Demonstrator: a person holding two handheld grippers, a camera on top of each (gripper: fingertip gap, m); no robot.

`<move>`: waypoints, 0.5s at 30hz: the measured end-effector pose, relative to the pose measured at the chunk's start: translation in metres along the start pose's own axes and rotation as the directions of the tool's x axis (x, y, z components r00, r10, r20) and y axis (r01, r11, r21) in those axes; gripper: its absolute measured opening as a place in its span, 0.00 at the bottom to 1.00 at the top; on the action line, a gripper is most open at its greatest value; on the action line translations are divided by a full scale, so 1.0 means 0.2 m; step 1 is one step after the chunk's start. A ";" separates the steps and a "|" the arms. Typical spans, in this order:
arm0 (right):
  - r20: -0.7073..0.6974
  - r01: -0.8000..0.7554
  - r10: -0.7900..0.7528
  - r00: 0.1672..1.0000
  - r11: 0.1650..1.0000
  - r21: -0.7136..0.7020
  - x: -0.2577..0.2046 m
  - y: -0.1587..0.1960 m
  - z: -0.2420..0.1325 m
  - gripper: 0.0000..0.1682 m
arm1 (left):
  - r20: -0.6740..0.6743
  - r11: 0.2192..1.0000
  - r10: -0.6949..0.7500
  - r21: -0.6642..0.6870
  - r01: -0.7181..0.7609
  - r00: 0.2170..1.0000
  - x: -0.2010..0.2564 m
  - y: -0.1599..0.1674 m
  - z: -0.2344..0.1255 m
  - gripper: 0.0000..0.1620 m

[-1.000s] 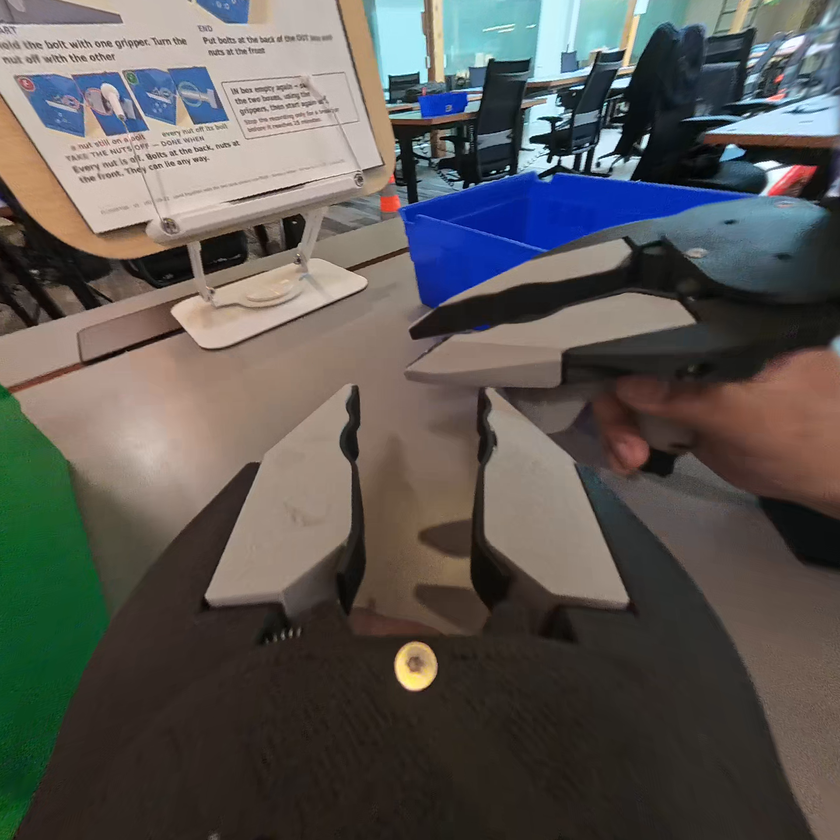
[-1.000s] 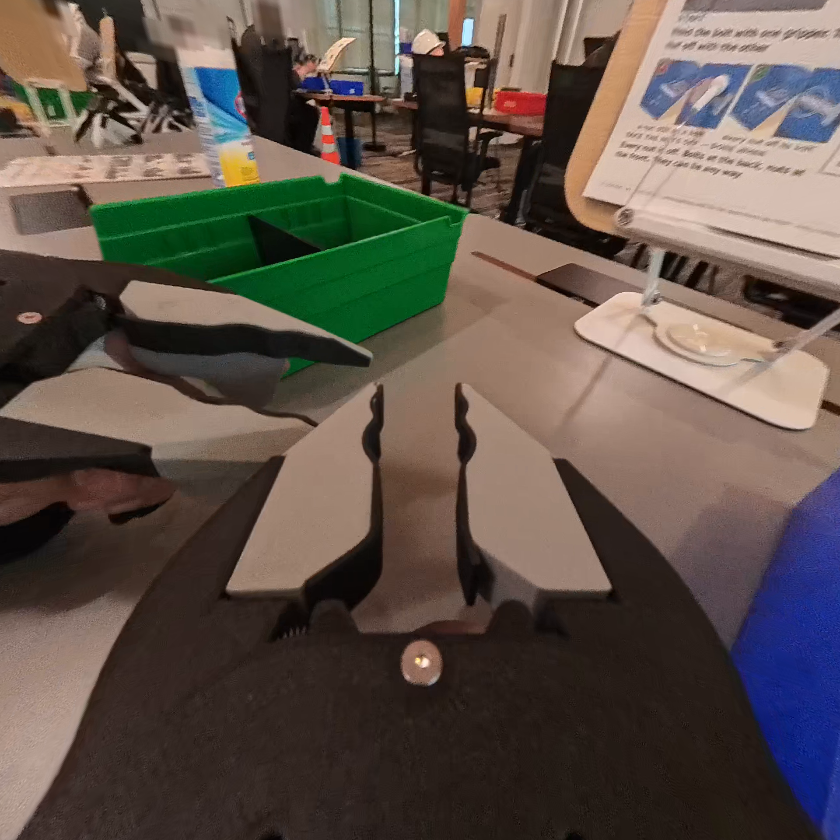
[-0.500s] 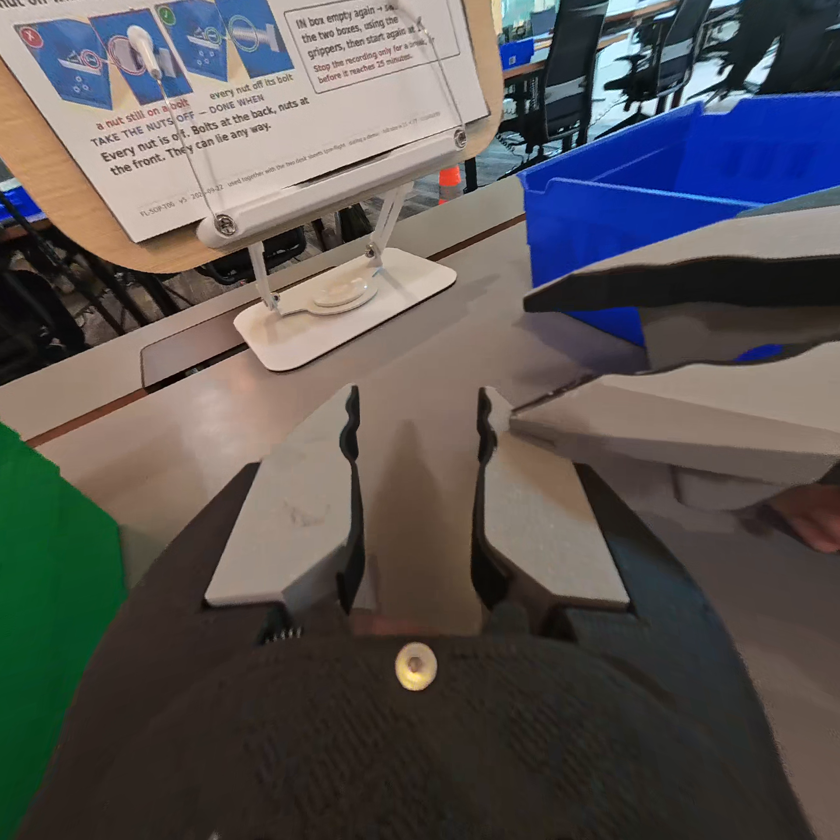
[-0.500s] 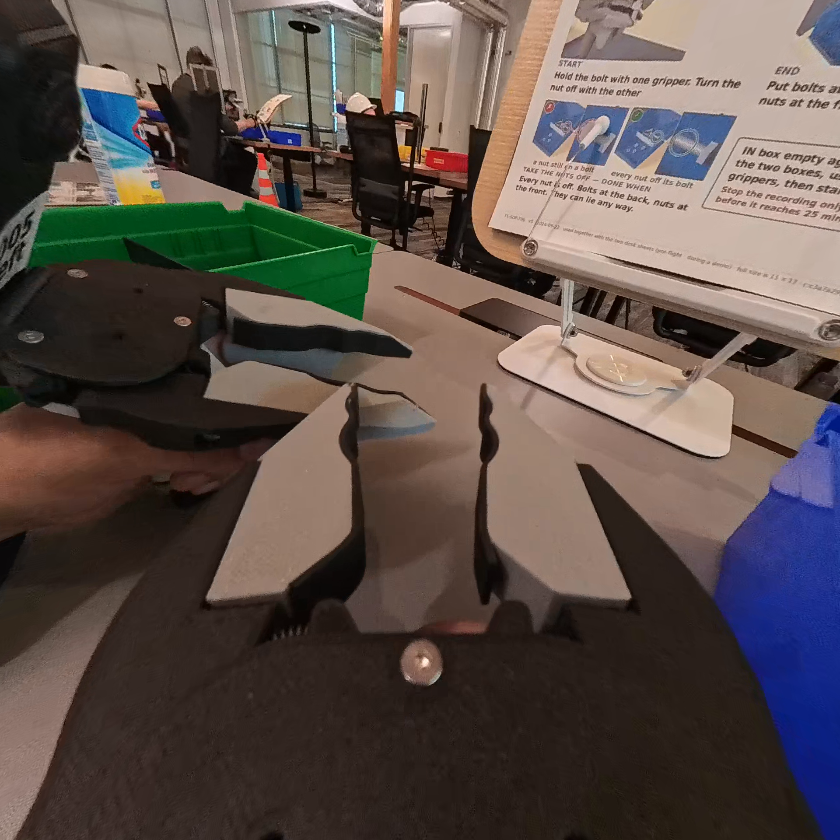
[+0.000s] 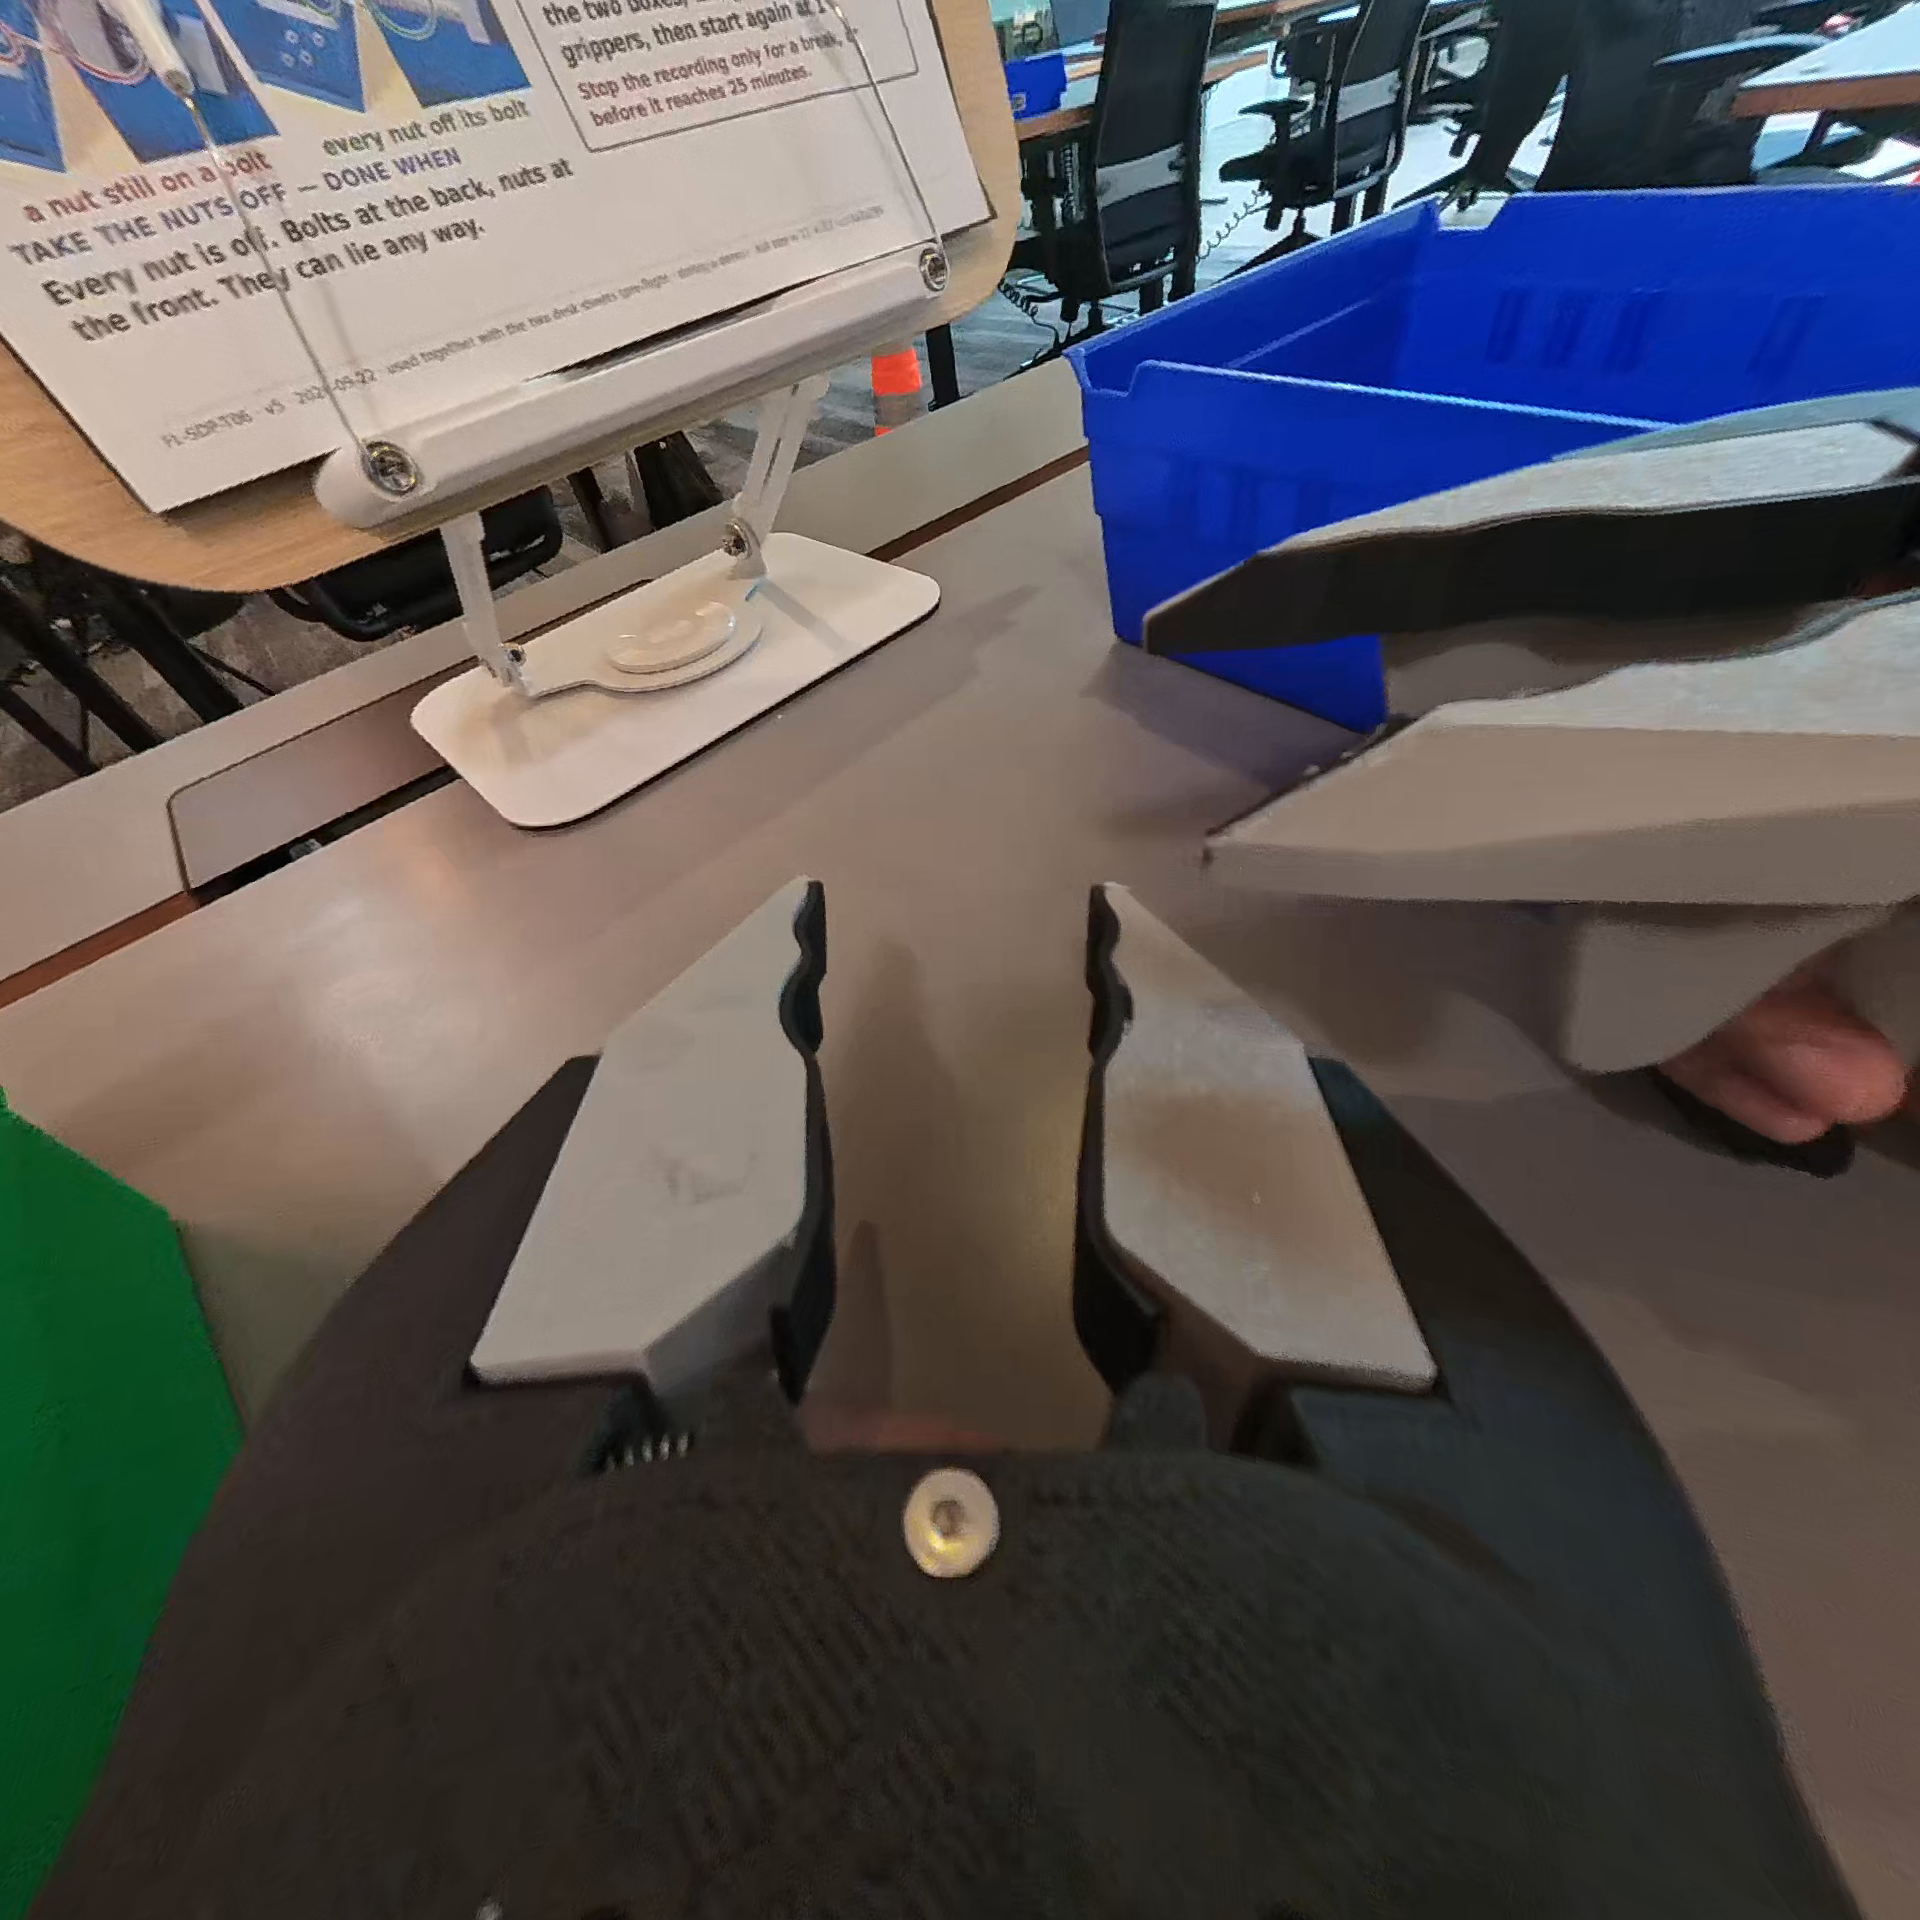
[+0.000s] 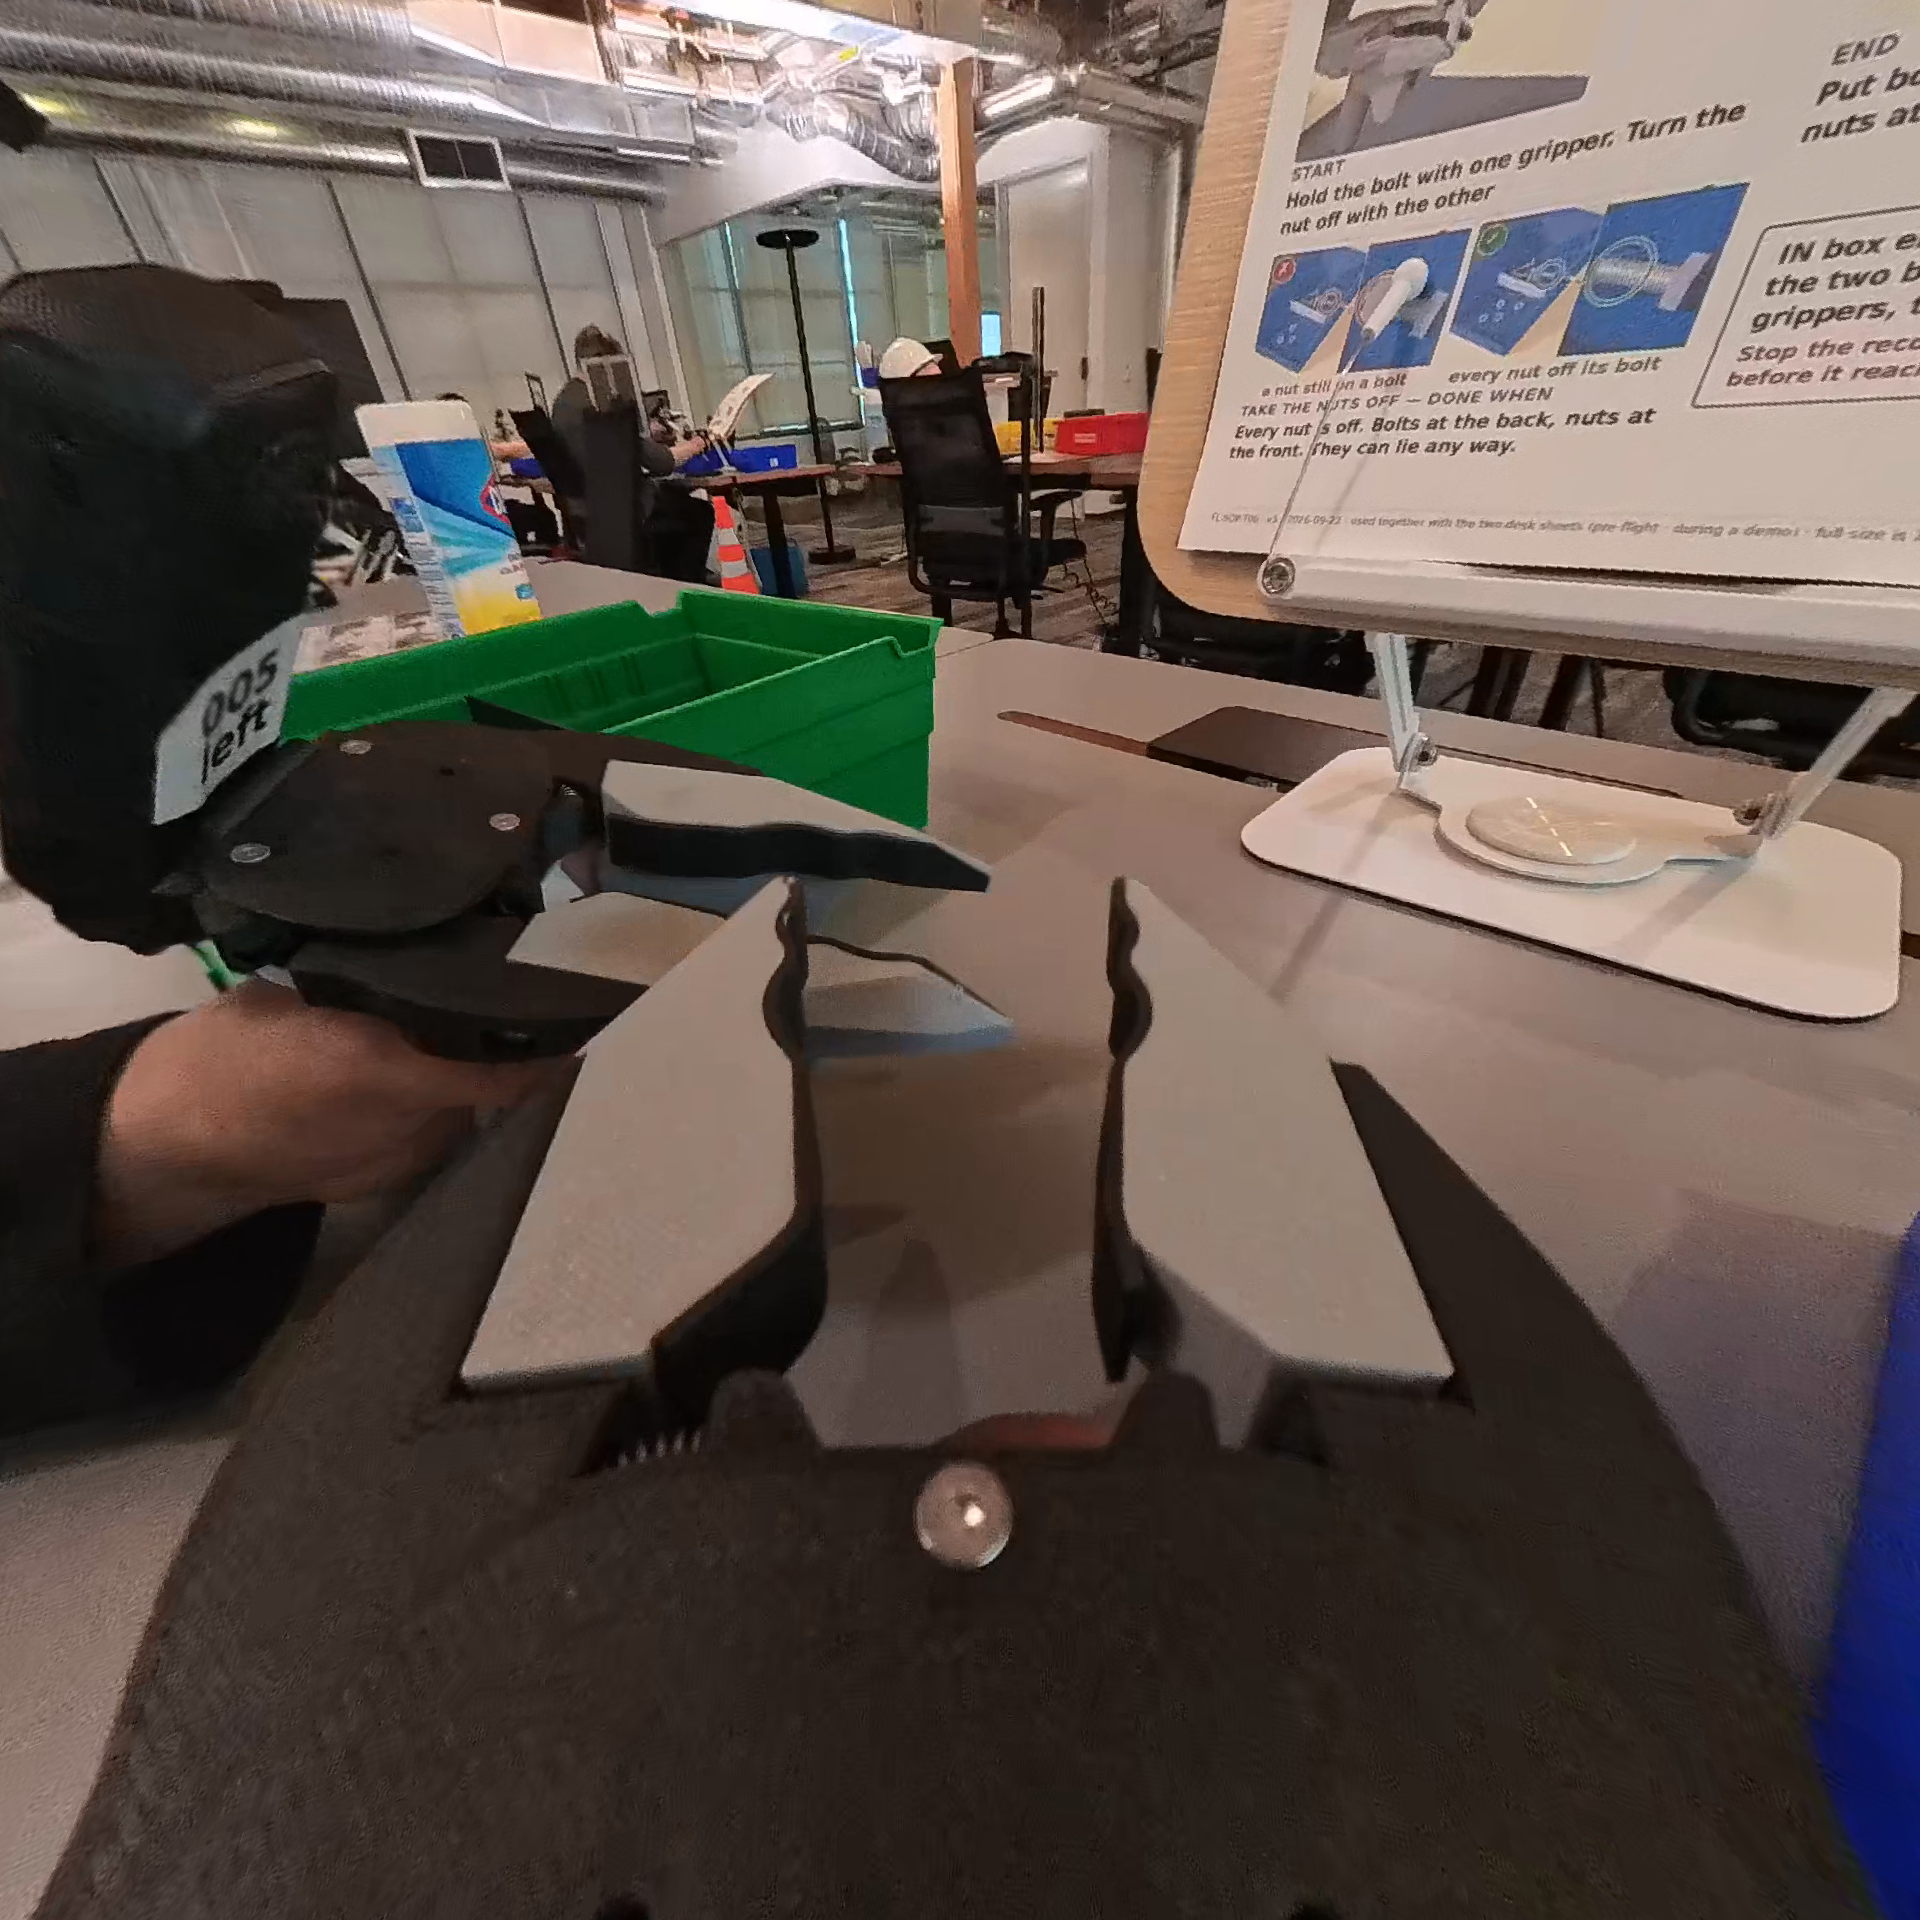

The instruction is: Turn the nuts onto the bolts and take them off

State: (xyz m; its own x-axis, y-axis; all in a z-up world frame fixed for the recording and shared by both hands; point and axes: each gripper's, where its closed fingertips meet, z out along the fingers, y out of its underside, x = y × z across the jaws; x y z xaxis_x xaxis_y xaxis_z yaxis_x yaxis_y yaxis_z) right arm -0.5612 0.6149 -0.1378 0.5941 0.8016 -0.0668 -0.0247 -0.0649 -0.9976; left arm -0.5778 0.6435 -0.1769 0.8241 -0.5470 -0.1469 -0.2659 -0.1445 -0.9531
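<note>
No nut or bolt shows in either view. My left gripper (image 5: 954,914) is open and empty above the grey table (image 5: 623,935). It also shows in the right wrist view (image 6: 987,951), coming in from the left, open. My right gripper (image 6: 954,914) is open and empty, close to the left one. It also shows in the left wrist view (image 5: 1179,743), coming in from the right, open, its tips just right of my left fingers. The blue bin (image 5: 1351,416) stands behind it. The green bin (image 6: 727,686), with a divider, stands at the left; its inside looks empty as far as I see.
A white stand (image 5: 675,665) holding an instruction sheet (image 5: 416,208) stands at the back of the table. A wipes canister (image 6: 447,520) stands behind the green bin. A hand (image 6: 281,1101) holds the left gripper. Office chairs and desks are beyond the table. Across from one pair of fingers to the other is roughly 5 cm.
Both grippers have drawn closer together and tilted up, so the stand and sheet fill more of each view. The right gripper's jaws have opened wider. The left stays open.
</note>
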 end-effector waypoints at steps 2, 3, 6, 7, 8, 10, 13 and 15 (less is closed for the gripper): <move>0.019 -0.027 0.027 0.999 1.000 -0.007 -0.01 0.01 0.00 0.33 | 0.005 1.000 -0.021 -0.010 0.021 1.000 0.00 0.01 -0.02 0.29; 0.024 -0.028 0.028 0.999 0.999 -0.016 -0.01 0.02 0.00 0.33 | -0.001 1.000 -0.026 -0.012 0.026 1.000 0.01 0.01 -0.02 0.29; 0.046 -0.017 0.018 0.999 1.000 -0.014 -0.03 0.02 -0.01 0.33 | -0.038 1.000 0.001 0.015 -0.001 0.999 0.06 0.00 -0.05 0.29; 0.034 -0.020 0.020 0.999 1.000 -0.022 -0.02 0.03 -0.02 0.33 | -0.044 0.999 0.025 0.039 -0.023 0.999 0.08 -0.02 -0.06 0.29; 0.038 -0.033 0.034 0.999 0.999 -0.039 -0.02 0.04 -0.04 0.33 | -0.042 0.997 0.045 0.064 -0.042 0.998 0.09 -0.03 -0.08 0.28; 0.075 -0.043 0.045 0.996 0.999 -0.033 -0.05 0.04 -0.06 0.32 | -0.030 0.995 0.048 0.091 -0.045 0.998 0.08 -0.05 -0.10 0.27; 0.073 -0.025 0.029 0.997 0.998 -0.052 -0.05 0.06 -0.05 0.33 | -0.069 0.998 -0.011 0.069 0.016 0.998 0.08 -0.03 -0.09 0.29; 0.090 -0.031 0.037 0.995 0.998 -0.059 -0.07 0.06 -0.04 0.33 | -0.093 0.994 -0.064 0.082 0.071 0.994 0.07 -0.04 -0.10 0.30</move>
State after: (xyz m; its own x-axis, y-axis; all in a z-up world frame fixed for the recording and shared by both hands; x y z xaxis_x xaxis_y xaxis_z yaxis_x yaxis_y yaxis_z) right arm -0.5623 0.5980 -0.1491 0.5179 0.8490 -0.1048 0.0043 -0.1251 -0.9921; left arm -0.5732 0.6207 -0.1661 0.7892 -0.6111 -0.0607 -0.1646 -0.1153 -0.9796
